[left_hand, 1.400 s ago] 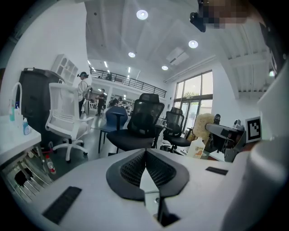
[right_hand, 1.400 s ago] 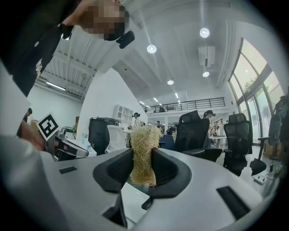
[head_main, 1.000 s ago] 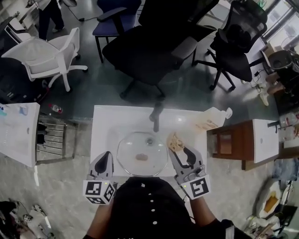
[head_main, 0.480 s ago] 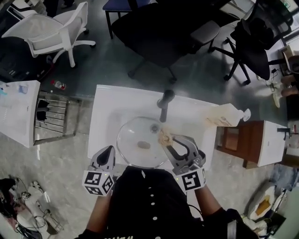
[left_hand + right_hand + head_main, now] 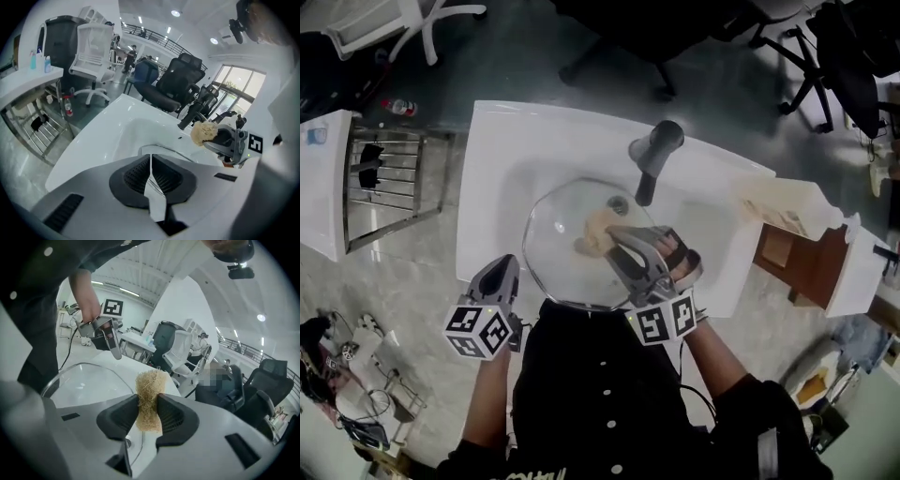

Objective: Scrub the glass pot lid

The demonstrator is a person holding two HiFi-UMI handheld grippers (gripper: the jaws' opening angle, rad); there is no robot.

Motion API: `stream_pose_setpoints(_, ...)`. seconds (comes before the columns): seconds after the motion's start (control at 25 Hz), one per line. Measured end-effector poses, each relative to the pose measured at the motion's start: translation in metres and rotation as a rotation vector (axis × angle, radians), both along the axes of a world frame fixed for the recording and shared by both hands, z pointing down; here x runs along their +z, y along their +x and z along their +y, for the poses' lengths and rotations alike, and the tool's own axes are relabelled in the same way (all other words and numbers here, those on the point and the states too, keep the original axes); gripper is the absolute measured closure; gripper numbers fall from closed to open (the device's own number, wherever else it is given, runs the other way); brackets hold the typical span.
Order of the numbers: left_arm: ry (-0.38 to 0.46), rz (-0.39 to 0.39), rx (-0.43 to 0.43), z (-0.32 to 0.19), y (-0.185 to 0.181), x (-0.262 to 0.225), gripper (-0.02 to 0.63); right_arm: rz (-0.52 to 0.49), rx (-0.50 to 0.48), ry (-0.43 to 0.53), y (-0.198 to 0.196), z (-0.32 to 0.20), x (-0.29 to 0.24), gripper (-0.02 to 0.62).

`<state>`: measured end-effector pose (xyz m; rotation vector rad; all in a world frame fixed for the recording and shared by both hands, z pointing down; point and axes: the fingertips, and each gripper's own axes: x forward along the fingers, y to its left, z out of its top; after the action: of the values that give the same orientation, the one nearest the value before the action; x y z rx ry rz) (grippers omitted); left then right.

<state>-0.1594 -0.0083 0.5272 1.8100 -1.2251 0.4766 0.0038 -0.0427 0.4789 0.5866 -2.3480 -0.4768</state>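
Nearest us, the left gripper (image 5: pixel 151 165) has its fingers closed on the near rim of the glass pot lid (image 5: pixel 558 258); a thin edge of glass shows pinched between them, and we judge this grip is there to steady the lid. Just to its right, the right gripper (image 5: pixel 149 403) has its fingers clamped on a tan, fibrous scrubber (image 5: pixel 151 379), which stands out past the tips. In the head view the scrubber hangs over the middle of the lid; we cannot tell whether it presses on the glass or sits just above it. The lid lies in the basin sunk into the white tabletop (image 5: pixel 502 159); the dark faucet (image 5: pixel 654 150) rises just beyond the lid's far edge; a pale container (image 5: pixel 787 211) lies further off to the right.

We take the step in hand to be the scrubbing itself, at or near its start. The next move calls for setting the scrubber firmly on the glass and working it across; the left fingers must hold fast, since a thin rim may slip or pivot under pressure.
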Motion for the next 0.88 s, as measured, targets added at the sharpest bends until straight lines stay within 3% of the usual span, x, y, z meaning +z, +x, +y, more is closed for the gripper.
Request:
stream_pose_setpoints(0.24,-0.126,0.126,-0.047,-0.007,0.008,0.022,0.472,0.079,-0.055,0.022,-0.016,-0.007,0.053,0.460)
stream_pose_setpoints(0.44,-0.230,0.094,-0.030,-0.003,0.010,0.044,0.373,0.119,-0.109,0.051,-0.028,-0.017,0.079,0.460)
stream_pose_setpoints(0.72,-0.327,0.131,0.003,-0.005,0.023,0.061,0.336,0.124,-0.138,0.072,-0.032,-0.023,0.094,0.460)
stream_pose_setpoints(0.88,-0.376,0.092,0.100,-0.007,0.032,0.067,0.341,0.143,-0.145,0.086,-0.031,-0.029,0.103,0.460)
